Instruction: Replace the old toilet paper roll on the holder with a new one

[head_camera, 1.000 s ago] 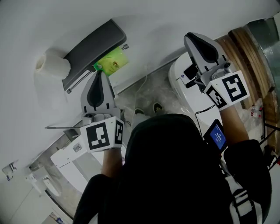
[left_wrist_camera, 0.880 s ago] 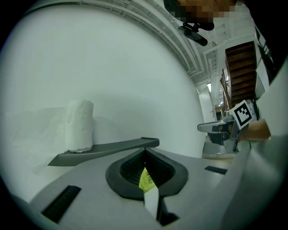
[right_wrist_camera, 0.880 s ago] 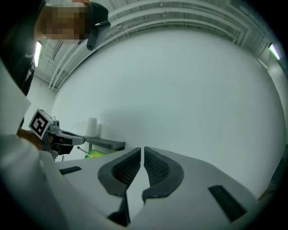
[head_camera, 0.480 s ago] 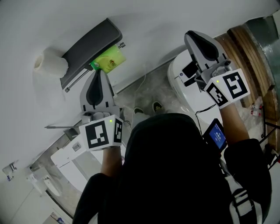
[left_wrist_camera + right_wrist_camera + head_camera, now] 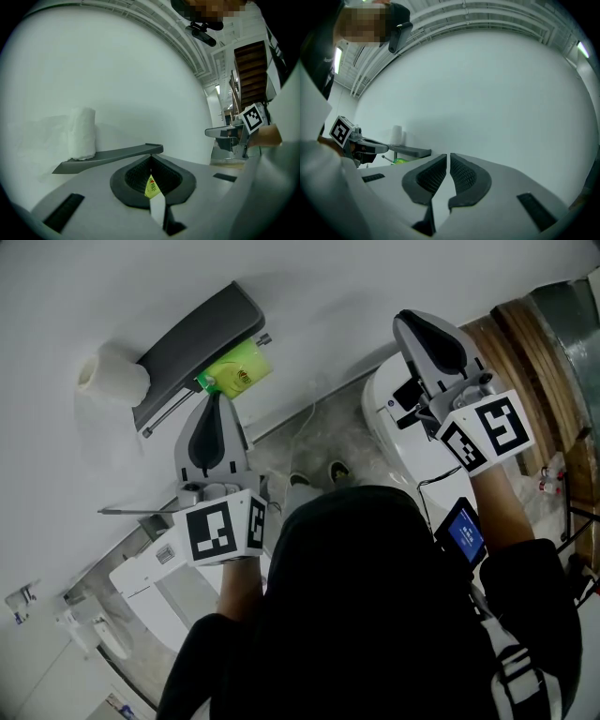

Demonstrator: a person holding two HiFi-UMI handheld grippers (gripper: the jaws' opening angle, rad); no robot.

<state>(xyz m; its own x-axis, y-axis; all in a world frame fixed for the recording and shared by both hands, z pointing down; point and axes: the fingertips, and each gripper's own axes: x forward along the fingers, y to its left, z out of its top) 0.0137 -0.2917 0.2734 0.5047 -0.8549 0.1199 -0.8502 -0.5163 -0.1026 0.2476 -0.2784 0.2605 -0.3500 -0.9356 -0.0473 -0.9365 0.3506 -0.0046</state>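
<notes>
Faces a bare white wall (image 5: 375,277) with a claw in each hand. Points the left claw (image 5: 217,397) toward 12 o'clock, tips just short of the grey holder (image 5: 197,338) and beside the lower corner of a green packet (image 5: 239,371) tucked under the holder's near edge. Shows that claw drawn together in its own view, with a sliver of green wrapper in the slit; unclear whether pinched or only seen through. White paper roll (image 5: 114,376) upright on the holder's far end at 10 o'clock, apart from both claws. Holds the right claw (image 5: 408,322) closed and empty at 1 o'clock, above the rim of a white fixture (image 5: 389,423), well apart from the holder. Open wall between the two claws; stone floor (image 5: 323,442) at centre; wooden boards (image 5: 525,343) crowding the 2 o'clock edge.
</notes>
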